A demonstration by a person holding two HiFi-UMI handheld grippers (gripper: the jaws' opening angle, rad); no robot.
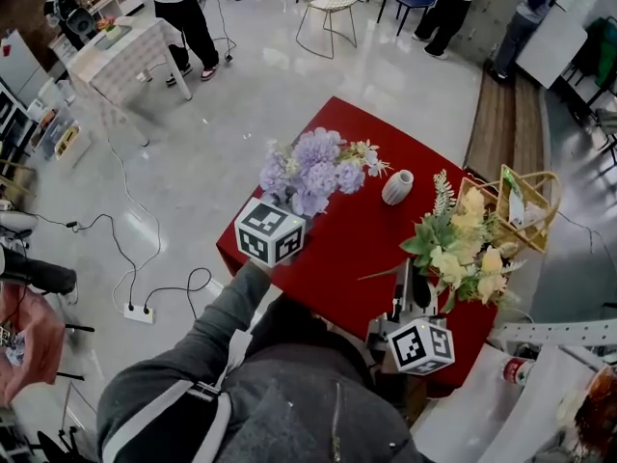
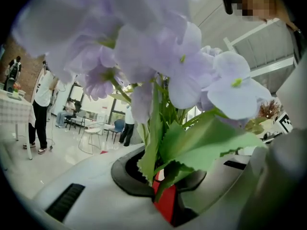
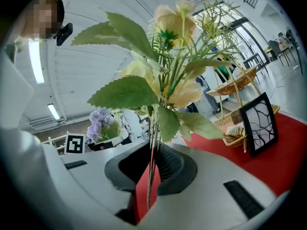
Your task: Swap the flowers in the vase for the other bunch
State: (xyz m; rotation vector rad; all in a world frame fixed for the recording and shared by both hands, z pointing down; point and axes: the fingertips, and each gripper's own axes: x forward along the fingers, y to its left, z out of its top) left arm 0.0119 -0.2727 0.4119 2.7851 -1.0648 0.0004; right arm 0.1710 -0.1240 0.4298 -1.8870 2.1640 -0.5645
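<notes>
Between the pressed-together jaws of the left tool (image 2: 163,188), the thin green stems of the soft lilac artificial flower bunch (image 2: 158,56) are being pinched low down, and the right tool (image 3: 148,186) is likewise clamping the wiry stems of the pale yellow flower bunch with serrated green leaves (image 3: 168,75). Both bunches are looking light, floppy at the heads and stiff only along the stems, so the lower stems are probably the best place to grip; petals would likely crush or slip. Both are hovering upright over the red-clothed counter (image 1: 337,249), the lilac one left of the small white vase (image 1: 397,187), the yellow one to its right and nearer the person. That vase is standing empty, apart from both bunches.
</notes>
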